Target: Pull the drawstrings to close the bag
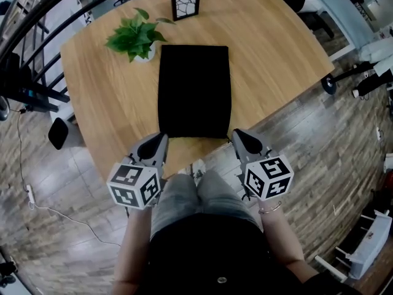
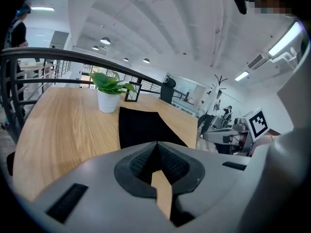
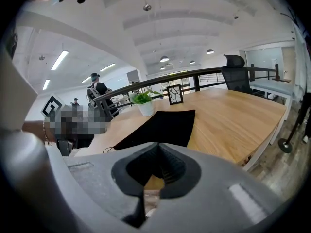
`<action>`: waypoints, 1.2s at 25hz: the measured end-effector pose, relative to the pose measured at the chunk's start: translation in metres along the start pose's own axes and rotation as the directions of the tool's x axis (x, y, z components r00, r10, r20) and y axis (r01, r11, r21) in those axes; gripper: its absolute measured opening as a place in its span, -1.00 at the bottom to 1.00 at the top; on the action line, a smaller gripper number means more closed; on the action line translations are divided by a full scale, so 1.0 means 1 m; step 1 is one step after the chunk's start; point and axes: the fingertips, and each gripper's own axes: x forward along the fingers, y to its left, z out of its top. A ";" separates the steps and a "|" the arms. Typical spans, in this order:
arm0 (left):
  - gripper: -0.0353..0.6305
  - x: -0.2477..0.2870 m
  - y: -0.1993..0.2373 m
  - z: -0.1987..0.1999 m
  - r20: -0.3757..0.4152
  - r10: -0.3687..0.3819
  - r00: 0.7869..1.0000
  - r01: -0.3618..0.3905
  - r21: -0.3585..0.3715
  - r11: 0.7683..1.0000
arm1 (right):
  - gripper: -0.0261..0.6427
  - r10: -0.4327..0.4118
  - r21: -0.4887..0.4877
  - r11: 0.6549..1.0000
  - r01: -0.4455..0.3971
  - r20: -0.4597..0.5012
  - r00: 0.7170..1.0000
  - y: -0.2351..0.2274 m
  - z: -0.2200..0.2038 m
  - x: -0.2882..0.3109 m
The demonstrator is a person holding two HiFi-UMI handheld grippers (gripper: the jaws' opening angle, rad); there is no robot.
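1. Head view. The black bag (image 1: 193, 91) lies flat on the table (image 1: 276, 54). Its long axis runs straight away from the person and its near short edge faces both tools. The left tongs (image 1: 161, 141) sit just beside the near left corner and the right tongs (image 1: 241, 137) just beside the near right corner, about equally near. Whether either touches the cloth cannot be told. A potted plant (image 1: 136, 39) and a picture frame (image 1: 185, 3) stand beyond the far end.
2. Left gripper view. The left tongs (image 2: 156, 144) are pressed together with nothing between them. The bag (image 2: 146, 127) lies directly ahead and below.
3. Right gripper view. The right tongs (image 3: 158, 145) are likewise together and empty. The bag (image 3: 165, 125) lies ahead, and a thin cord loop (image 3: 106, 149), probably a drawstring, shows at its near corner, left of the tips.
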 end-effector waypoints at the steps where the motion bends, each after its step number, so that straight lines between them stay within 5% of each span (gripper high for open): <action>1: -0.84 0.000 0.000 -0.002 -0.009 0.002 1.000 -0.002 0.016 1.000 | -0.92 -0.002 -0.004 1.000 0.002 -0.010 1.000 -0.001 -0.004 -0.001; 7: -0.83 0.000 0.008 -0.024 -0.092 0.023 0.995 -0.017 0.065 0.998 | -0.92 -0.016 -0.028 1.000 0.014 -0.075 0.997 -0.009 -0.027 -0.004; 12: -0.62 0.003 0.015 -0.039 -0.161 0.038 0.986 -0.019 0.121 0.992 | -0.92 -0.025 -0.042 0.999 0.020 -0.109 0.994 -0.014 -0.042 -0.003; 21: -0.37 0.017 0.036 -0.060 -0.288 0.086 0.954 0.000 0.287 0.958 | -0.91 -0.017 -0.162 0.987 -0.009 -0.157 0.987 -0.015 -0.053 0.007; 23: -0.36 0.020 0.041 -0.063 -0.318 0.095 0.943 0.013 0.322 0.947 | -0.65 0.004 -0.176 0.984 -0.038 -0.189 0.982 -0.014 -0.060 0.012; 30: -0.35 0.032 0.054 -0.069 -0.374 0.088 0.923 0.055 0.355 0.933 | -0.64 0.002 -0.343 0.934 -0.101 -0.277 0.961 -0.013 -0.074 0.028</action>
